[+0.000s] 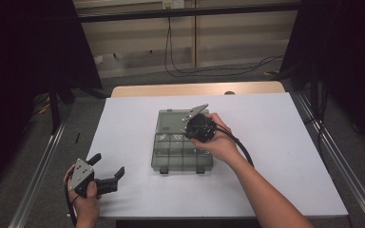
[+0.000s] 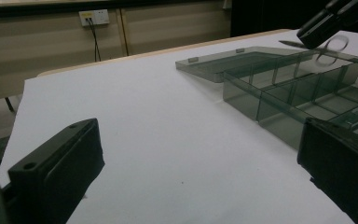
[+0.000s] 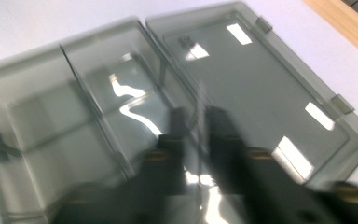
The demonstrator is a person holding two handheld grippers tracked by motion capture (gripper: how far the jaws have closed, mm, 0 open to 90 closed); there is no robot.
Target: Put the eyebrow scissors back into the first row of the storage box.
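A smoky clear compartment box [image 1: 171,159] lies open on the white table, its lid [image 1: 170,121] folded flat on the far side. My right gripper [image 1: 196,129] hangs over the box's far compartments, jaws pointing down. In the left gripper view the right gripper [image 2: 327,23] pinches a small clear ring [image 2: 331,46] just above the box [image 2: 284,93]. In the blurred right gripper view my right gripper [image 3: 199,116] is nearly closed on a thin edge, over the dividers [image 3: 88,107] beside the lid [image 3: 256,79]. My left gripper [image 1: 109,164] rests open at the table's near left, empty [image 2: 196,133].
The white sheet [image 1: 275,142] covers the table; a wooden edge [image 1: 195,89] shows at the back. Metal rails [image 1: 335,161] run along both sides. Cables [image 1: 209,71] lie on the floor beyond. A wall socket [image 2: 94,17] sits on the far wall.
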